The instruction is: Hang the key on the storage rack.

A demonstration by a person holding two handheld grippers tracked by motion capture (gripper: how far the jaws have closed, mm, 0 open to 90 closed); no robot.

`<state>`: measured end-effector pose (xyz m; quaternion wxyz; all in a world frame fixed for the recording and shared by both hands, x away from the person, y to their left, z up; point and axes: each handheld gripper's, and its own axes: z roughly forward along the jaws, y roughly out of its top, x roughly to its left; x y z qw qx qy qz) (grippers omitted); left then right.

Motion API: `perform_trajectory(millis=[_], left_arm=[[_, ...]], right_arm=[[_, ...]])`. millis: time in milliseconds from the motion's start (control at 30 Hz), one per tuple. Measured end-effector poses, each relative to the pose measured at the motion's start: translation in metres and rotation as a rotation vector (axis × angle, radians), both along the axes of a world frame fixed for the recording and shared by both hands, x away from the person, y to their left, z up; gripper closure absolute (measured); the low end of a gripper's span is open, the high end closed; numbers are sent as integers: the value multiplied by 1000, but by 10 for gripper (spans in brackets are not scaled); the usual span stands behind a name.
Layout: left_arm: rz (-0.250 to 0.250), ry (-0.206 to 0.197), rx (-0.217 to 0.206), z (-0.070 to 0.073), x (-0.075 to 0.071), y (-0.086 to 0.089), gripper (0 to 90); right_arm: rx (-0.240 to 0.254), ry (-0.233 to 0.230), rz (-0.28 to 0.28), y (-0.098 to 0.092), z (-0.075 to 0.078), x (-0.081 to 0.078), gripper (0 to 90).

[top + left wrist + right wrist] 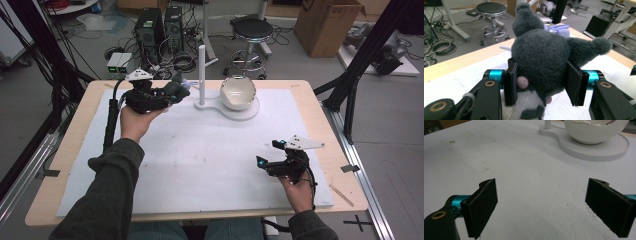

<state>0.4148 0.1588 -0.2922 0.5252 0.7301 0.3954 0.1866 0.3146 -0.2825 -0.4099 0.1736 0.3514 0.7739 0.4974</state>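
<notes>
A dark grey plush toy [177, 89] with a white belly is held up over the mat's far left corner. My left gripper [170, 95] is shut on it. In the left gripper view both black pads press into the sides of the plush toy [541, 55], and a lilac piece [557, 28] shows just beyond it. A white bowl [238, 92] sits on a white base plate [248, 114] with an upright post [202, 70], to the right of the toy. My right gripper [268, 153] rests open near the front right of the mat. Nothing lies between its pads [485, 202].
The white mat [200, 160] covers most of the wooden table [65, 150]. Beyond the far edge stand a stool [252, 30], computer towers [160, 30], loose cables and a cardboard box [327, 25]. Black frame legs [355, 75] rise at the table's right.
</notes>
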Motion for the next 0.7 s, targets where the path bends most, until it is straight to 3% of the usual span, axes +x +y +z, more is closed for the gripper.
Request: perform_trajectory(millis=[400,700], left_arm=[[38,-10,-8,7,11,-12,509],[84,-3,-11,0,20,-18,509]], right_arm=[[14,-1,-6,-2,1,0,103],[17,-2,-7,-2,1,0,103]])
